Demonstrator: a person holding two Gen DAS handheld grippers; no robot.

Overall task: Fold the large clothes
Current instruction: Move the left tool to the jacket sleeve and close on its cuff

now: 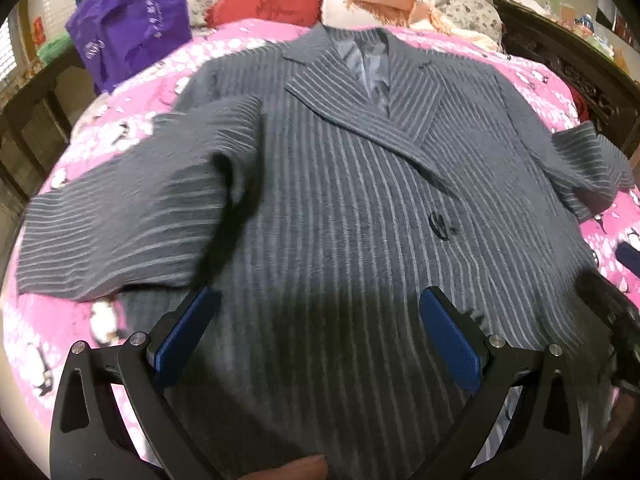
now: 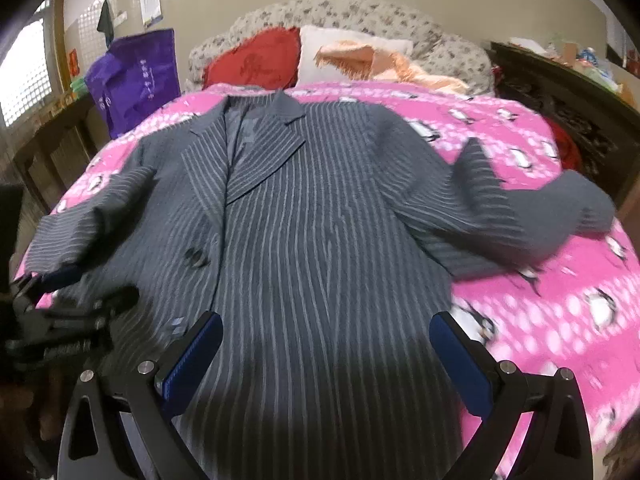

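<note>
A grey pinstriped suit jacket (image 1: 340,200) lies face up and spread out on a pink bedspread (image 1: 60,320), collar toward the headboard, sleeves out to both sides. It also shows in the right wrist view (image 2: 312,240). My left gripper (image 1: 320,312) hovers open and empty over the jacket's lower hem area. My right gripper (image 2: 326,340) is open and empty over the lower right part of the jacket. The left gripper's body shows at the left edge of the right wrist view (image 2: 60,320).
A red cushion (image 2: 256,60), a white pillow and an orange fringed cloth (image 2: 384,62) lie by the headboard. A purple bag (image 2: 132,80) stands left of the bed. A dark wooden cabinet (image 2: 560,92) stands on the right.
</note>
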